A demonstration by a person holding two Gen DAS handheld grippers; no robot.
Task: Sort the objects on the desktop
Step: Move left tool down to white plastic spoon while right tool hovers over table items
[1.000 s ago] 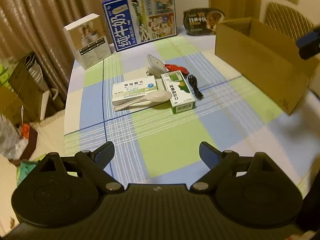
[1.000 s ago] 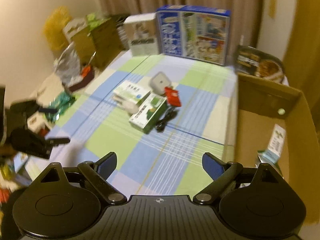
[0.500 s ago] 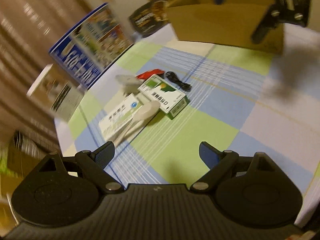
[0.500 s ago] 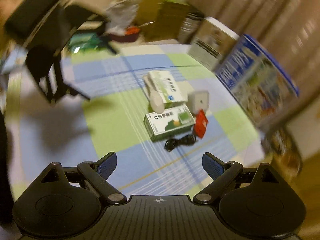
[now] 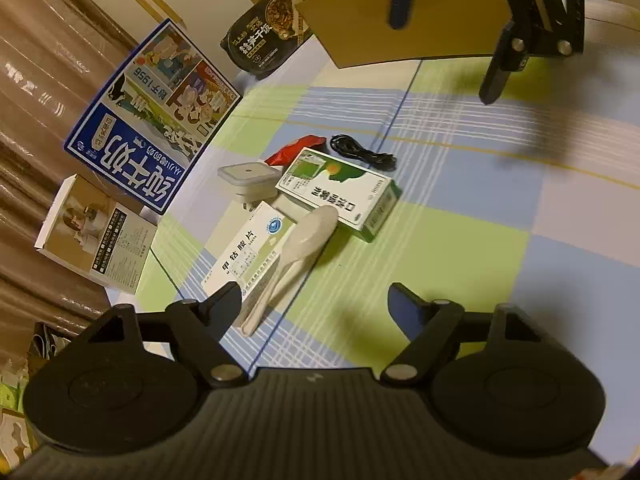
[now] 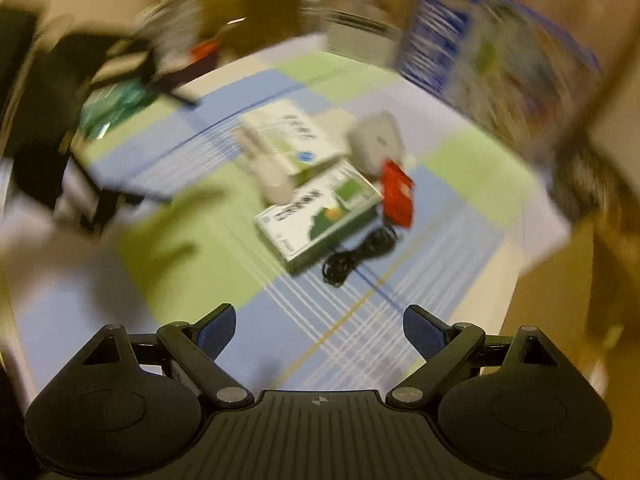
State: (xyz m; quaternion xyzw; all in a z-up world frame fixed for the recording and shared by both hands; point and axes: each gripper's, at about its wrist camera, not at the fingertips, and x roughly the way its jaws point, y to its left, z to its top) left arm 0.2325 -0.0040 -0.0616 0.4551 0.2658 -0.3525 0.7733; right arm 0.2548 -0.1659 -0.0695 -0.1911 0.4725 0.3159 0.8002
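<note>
A cluster lies mid-table: a white medicine box, a white spoon resting on it, a green-and-white box, a grey-white charger, a red packet and a black cable. My left gripper is open and empty, just short of the spoon's handle. My right gripper is open and empty, above the cloth near the cable and green box; it also shows in the left wrist view.
A cardboard box stands at the far right of the checked tablecloth. A blue milk carton, a white product box and a black food bowl line the far edge. Clutter lies beyond the table's left side.
Both grippers have swung in and tilted toward the central cluster. The left one has come close to the spoon, the right one close to the cable. Both stayed open.
</note>
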